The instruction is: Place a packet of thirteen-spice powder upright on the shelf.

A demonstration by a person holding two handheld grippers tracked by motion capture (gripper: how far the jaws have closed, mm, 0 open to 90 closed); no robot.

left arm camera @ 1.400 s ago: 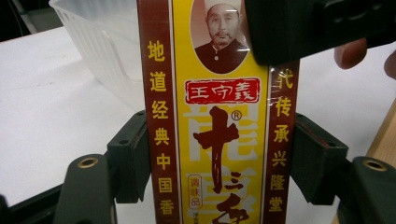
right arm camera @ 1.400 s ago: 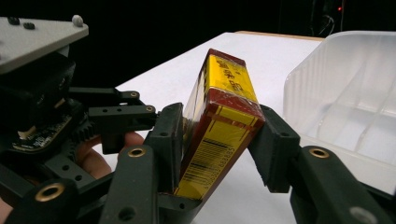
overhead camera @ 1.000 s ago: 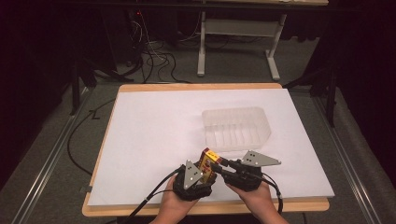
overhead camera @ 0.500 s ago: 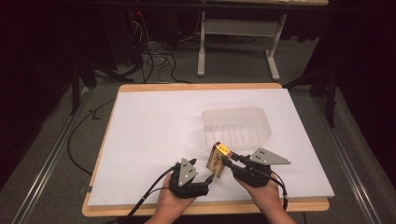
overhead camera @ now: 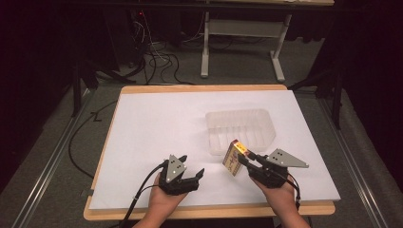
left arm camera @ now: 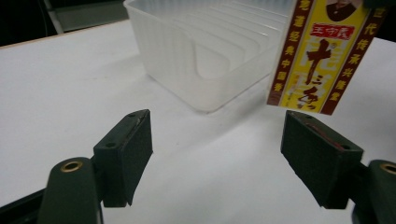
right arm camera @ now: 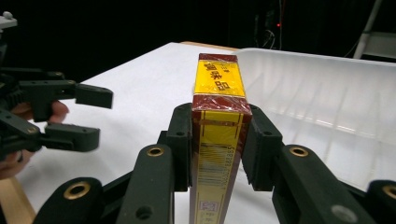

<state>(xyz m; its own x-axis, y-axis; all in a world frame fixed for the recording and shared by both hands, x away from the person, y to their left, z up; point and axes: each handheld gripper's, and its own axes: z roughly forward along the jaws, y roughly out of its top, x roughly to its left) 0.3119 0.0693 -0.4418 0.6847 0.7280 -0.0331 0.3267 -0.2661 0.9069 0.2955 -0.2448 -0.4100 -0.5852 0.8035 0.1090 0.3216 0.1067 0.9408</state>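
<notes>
Between the two black fingers of the right gripper (overhead camera: 243, 159) stands a yellow and dark red box (overhead camera: 233, 157), pinched on its narrow sides; the right gripper view shows the pads pressed flat against it, with a barcode running down the edge that faces the camera (right arm camera: 217, 140). It is lifted off the white sheet, just in front of a clear plastic tray (overhead camera: 266, 124) with ribbed walls, and its upper end overlaps the tray's near rim in the high view. From the left gripper view the box (left arm camera: 318, 56) hangs above and beyond the far finger, printed with red characters on yellow, the tray (left arm camera: 187, 51) behind it. The left gripper (overhead camera: 199, 174) rests low near the front edge of the counter (overhead camera: 142, 142), its fingers spread wide apart with nothing between them, well short of the box. A hand holds each gripper from below, and a black cable (overhead camera: 142, 194) trails off the left one over the counter's wooden front edge.
</notes>
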